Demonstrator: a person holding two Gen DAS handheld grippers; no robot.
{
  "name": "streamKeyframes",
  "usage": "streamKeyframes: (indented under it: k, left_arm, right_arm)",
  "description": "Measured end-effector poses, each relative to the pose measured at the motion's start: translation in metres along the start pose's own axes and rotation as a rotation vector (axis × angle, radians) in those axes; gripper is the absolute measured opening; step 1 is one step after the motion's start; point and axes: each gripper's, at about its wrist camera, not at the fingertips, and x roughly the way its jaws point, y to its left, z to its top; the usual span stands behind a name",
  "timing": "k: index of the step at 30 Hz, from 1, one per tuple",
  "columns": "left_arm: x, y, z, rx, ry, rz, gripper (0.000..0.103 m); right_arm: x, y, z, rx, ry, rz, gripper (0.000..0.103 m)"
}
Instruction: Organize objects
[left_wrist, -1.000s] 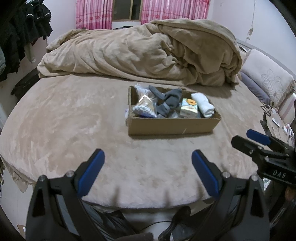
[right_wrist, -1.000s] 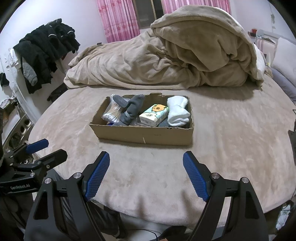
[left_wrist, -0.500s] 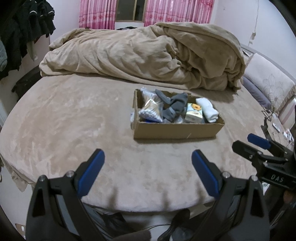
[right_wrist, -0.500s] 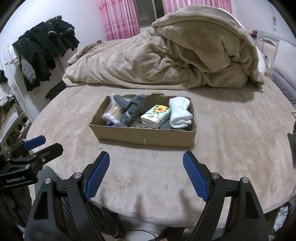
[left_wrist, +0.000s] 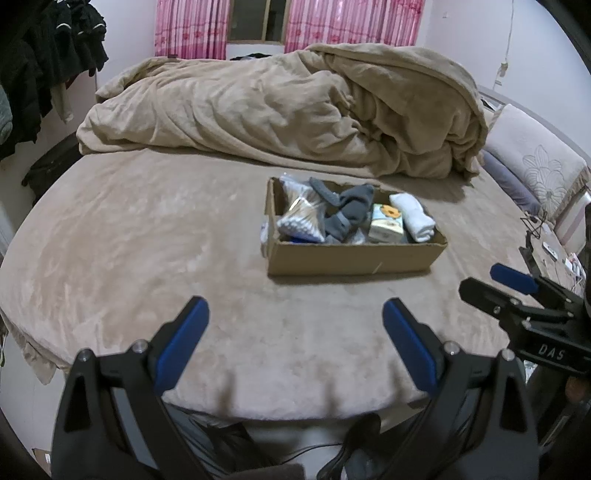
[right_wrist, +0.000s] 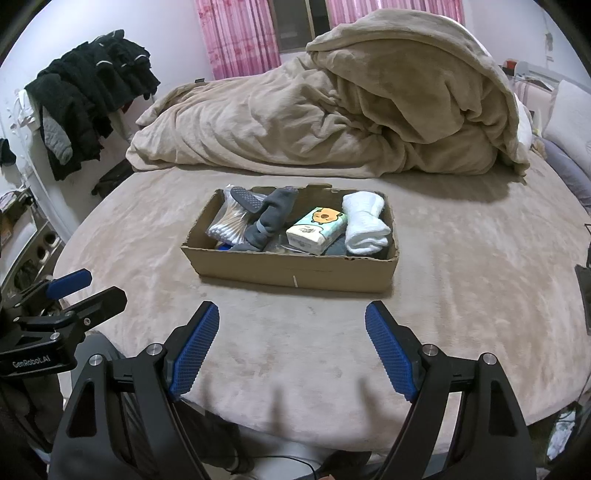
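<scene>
Saw almost nothing change across the last second: kept the left gripper (left_wrist: 295, 306) spread wide and empty, and kept the right gripper (right_wrist: 291, 310) likewise released with nothing between the blue pads, both hovering over the near edge of the bed (right_wrist: 461, 295). Noted only a small drift of view, with the cardboard box (right_wrist: 291, 267) sliding slightly toward 1 o'clock from the left wrist and looming a touch larger at 12 o'clock from the right wrist. Found the box resting flat on the bed cover, ahead of both grippers and well apart from them, short of the heaped blanket (right_wrist: 332, 110) at 12 o'clock. Found inside it, from 9 o'clock to 3 o'clock, a bag of cotton swabs (right_wrist: 229, 225), grey socks (right_wrist: 271, 218), a tissue pack (right_wrist: 317, 229) and rolled white socks (right_wrist: 365, 225), packed touching, none shifted. Judged the scene to fit either a box already filled or a box waiting to be sorted; could not settle which.
</scene>
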Motion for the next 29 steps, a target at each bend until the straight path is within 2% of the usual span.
streamKeyframes:
  k: [22, 29]
  left_arm:
    - [0.0036, -0.0058, 0.0014, -0.002, 0.014, -0.01, 0.096]
    - [0.0073, -0.0093, 0.0028, 0.034, 0.002, -0.002, 0.096]
  right_arm:
    - [-0.0004, -0.0034, 0.0008, 0.006, -0.003, 0.004, 0.084]
    - [-0.0006, -0.0046, 0.0004, 0.01, -0.002, 0.007, 0.084]
